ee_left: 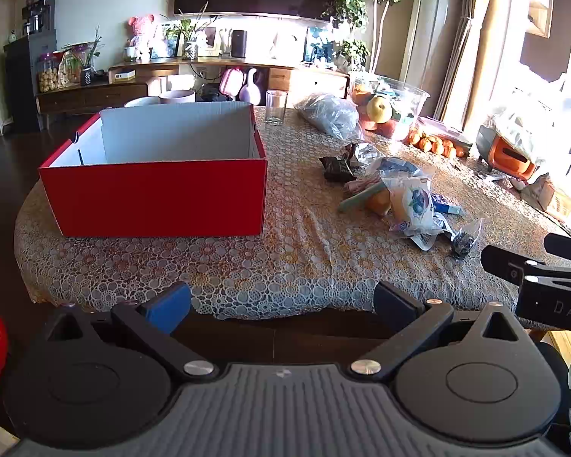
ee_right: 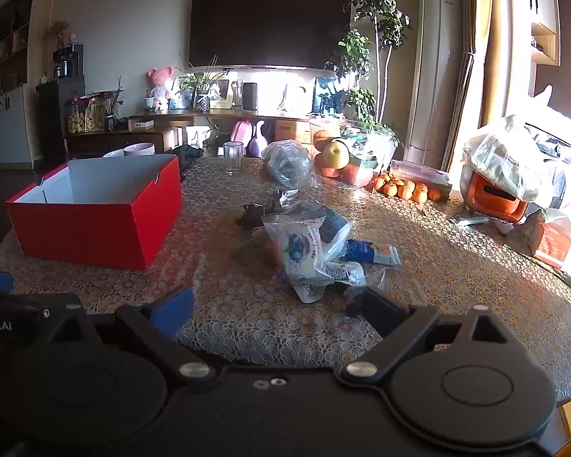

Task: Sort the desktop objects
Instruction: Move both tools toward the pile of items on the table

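Left tongs point(ee_left: 281, 301): spread wide at the near edge of the bench, nothing between the blue pads, tilted down toward the cloth.
Right tongs point(ee_right: 278, 304): spread wide as well, empty, poised just short of the wrapper pile; one dark finger shows at the right edge of the left wrist view.
Bench point(ee_left: 247, 266): rounded top under a lace-pattern cloth, bright sun across its right side.
Red box point(ee_left: 152, 194): open cardboard box, white inside, standing on the left part of the bench; no contents show from these angles.
Wrapper pile point(ee_right: 312, 251): a heap of snack packets and crinkled clear bags in the middle of the bench, well apart from the box; a pouch with a blueberry print point(ee_left: 415, 202) sits on top, a blue and white packet point(ee_right: 369, 253) just right of it, a dark wrapper point(ee_left: 337, 169) at the far side.
Drinking glass point(ee_left: 276, 107): upright, empty, beyond the box's far right corner.
Fruit tub point(ee_left: 392, 104): clear container of fruit at the far side, with small oranges point(ee_left: 434, 144) loose on the cloth beside it.
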Tool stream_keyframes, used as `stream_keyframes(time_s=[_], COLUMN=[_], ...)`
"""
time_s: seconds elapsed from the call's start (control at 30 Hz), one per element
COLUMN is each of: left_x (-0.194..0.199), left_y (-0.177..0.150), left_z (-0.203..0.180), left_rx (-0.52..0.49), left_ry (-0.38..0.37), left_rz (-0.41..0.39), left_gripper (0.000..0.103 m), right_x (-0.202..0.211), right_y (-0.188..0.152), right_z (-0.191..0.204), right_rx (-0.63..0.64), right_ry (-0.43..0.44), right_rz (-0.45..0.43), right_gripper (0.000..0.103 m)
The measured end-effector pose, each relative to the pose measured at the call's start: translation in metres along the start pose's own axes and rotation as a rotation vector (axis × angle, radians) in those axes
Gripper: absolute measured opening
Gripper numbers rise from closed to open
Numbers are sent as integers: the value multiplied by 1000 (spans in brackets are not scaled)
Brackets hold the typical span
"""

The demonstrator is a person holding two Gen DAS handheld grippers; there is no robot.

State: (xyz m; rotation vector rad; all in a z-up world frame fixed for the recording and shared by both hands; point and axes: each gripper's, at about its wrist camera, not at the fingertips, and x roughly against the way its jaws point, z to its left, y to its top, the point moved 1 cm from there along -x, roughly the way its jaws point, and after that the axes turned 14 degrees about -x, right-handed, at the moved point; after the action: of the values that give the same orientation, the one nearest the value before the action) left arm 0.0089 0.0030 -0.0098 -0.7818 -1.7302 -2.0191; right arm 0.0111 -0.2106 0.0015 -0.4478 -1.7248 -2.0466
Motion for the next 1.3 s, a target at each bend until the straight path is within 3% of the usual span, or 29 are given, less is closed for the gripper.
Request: stream_keyframes(time_s=[0.5,0.9,1.3], left_x=[-27,-77,-128], left_y=[16,56,84], left_z=[-23,-56,-102], left_rx=[-62,-115,-159], left_ry=[-37,-60,-110], left_rz=[-4,-43,-41], left_gripper=[103,103,103], right_x=[-15,-66,-114], right_y=[3,13,5], right_z=[-22,-68,-93], right_rx=[18,-8,1], right_ry=[-4,-84,-86], right_rz=[-11,4,69], right_gripper=[90,83,75])
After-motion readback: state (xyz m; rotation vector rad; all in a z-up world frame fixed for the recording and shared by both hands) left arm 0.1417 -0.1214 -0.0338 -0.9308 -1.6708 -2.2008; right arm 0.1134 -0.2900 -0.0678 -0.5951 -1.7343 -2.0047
